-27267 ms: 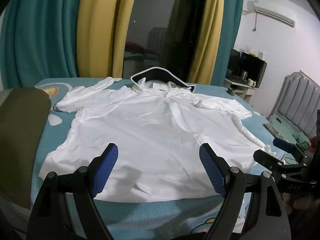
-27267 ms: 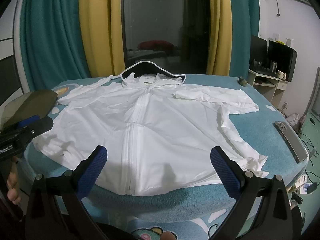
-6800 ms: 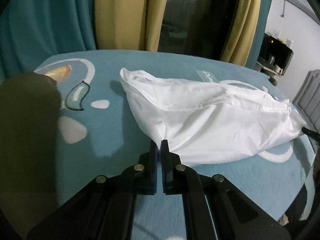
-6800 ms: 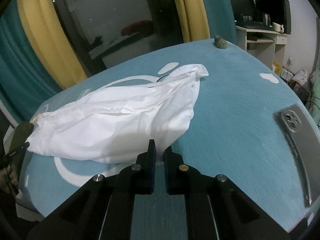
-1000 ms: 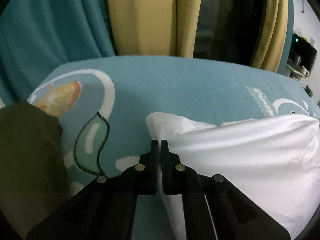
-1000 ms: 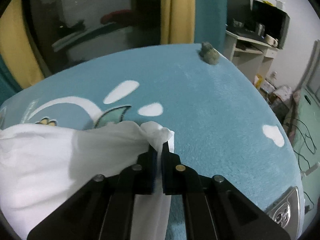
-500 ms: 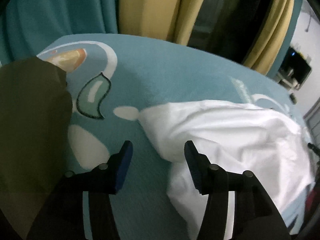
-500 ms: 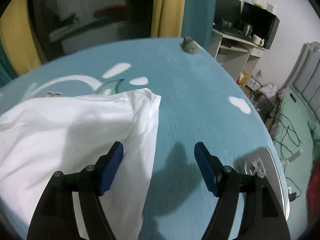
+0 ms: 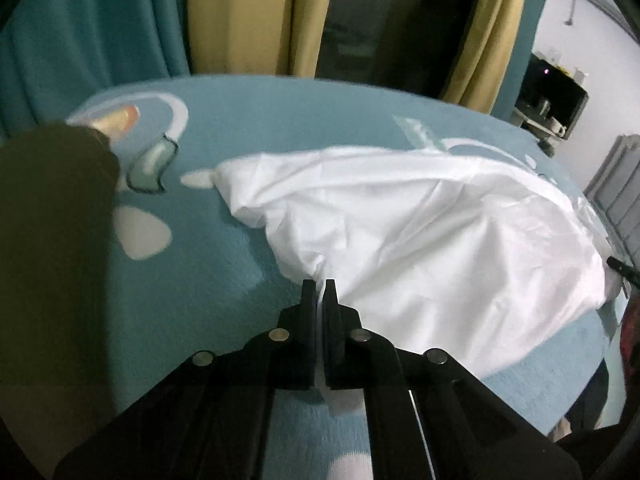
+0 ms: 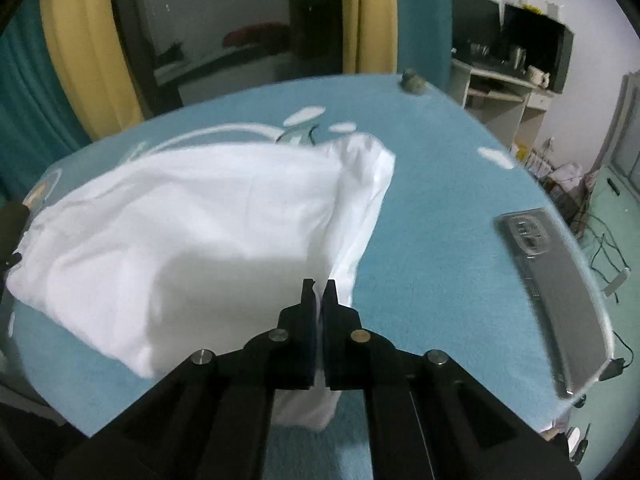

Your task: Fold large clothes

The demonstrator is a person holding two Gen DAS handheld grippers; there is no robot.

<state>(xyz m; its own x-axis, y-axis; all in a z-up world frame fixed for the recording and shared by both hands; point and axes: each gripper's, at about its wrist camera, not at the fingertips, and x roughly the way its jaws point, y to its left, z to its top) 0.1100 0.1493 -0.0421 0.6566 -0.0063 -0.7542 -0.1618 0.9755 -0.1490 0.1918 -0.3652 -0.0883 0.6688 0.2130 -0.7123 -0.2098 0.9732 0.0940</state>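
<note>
Here we see a white garment lying folded in a wide, puffy bundle on a blue bed with white shapes printed on it; the left gripper has its fingers pinched tight on the near left corner of the cloth; a bit of white shows in the thin gap between them. The right gripper is clenched the same way on the near right corner, and more cloth hangs down under it. We can see a phone lying flat on the bed, well to the right of the garment; a dark green cloth sits at the left edge. Blue and yellow curtains hang behind the bed.
</note>
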